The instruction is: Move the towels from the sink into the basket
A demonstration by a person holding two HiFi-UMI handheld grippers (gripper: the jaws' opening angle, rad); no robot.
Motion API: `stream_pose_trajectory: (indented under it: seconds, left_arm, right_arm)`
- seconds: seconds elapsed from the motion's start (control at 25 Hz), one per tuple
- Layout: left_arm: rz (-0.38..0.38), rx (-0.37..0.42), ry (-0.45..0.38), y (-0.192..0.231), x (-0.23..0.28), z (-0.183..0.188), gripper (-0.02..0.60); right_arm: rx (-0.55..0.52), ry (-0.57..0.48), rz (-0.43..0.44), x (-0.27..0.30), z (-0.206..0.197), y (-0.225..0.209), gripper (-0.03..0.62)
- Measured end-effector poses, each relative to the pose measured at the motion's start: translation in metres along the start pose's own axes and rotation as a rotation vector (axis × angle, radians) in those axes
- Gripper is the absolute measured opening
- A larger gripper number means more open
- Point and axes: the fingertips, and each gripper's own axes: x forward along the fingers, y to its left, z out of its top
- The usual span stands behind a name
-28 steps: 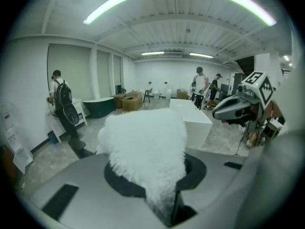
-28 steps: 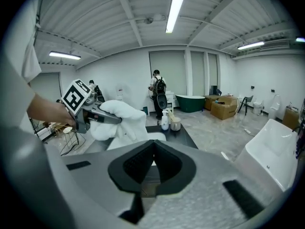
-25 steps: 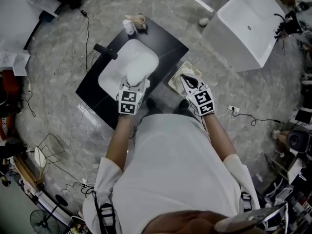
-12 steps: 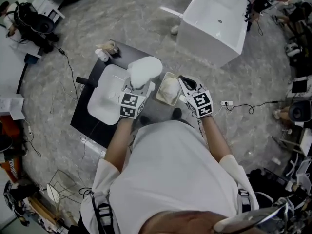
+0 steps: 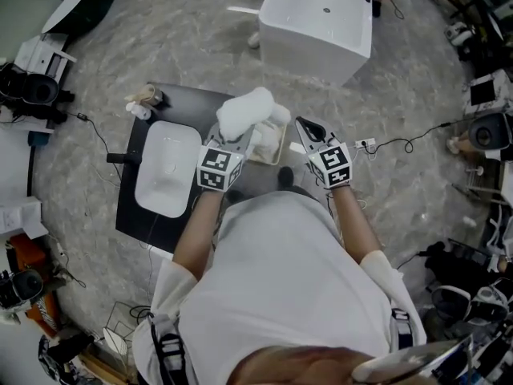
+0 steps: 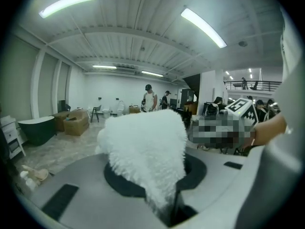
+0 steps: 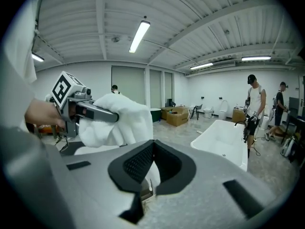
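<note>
the white towel point(image 5: 244, 112) hangs bunched from the left claw point(image 5: 235, 137), raised over the basket point(image 5: 280, 147) and off to the right of the sink point(image 5: 164, 171). the left claw is clamped on a fold of the towel, jaws only slightly apart. the right claw point(image 5: 305, 126) is closed and empty, tips together, near the towel but not touching it.

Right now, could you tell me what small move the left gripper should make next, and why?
Probably lower the left gripper toward the basket: it is shut on the towel, which appears to hang over the basket's rim.
</note>
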Motion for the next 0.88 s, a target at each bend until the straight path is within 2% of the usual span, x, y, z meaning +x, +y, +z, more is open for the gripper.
stream_pose_trajectory:
  seconds: [0.28,0.52,0.72,0.88]
  left_arm:
    - [-0.05,-0.007,0.036,-0.018,0.038,-0.014,0.103]
    - [-0.033,-0.054,0.101,-0.018,0.062,-0.047,0.103]
    - [-0.007,-0.059,0.152,0.014,0.112,-0.107,0.103]
    - [0.005,-0.121,0.219,0.026,0.158,-0.176,0.104]
  right_arm:
    - [0.026,0.04,-0.011,0.007,-0.022,-0.023,-0.002]
    - [0.038,0.11,0.045,0.022,-0.05,-0.029,-0.002]
    - [0.046,0.17,0.09,0.072,-0.096,-0.049,-0.002]
    - [0.086,0.249,0.134,0.111,-0.157,-0.067,-0.002]
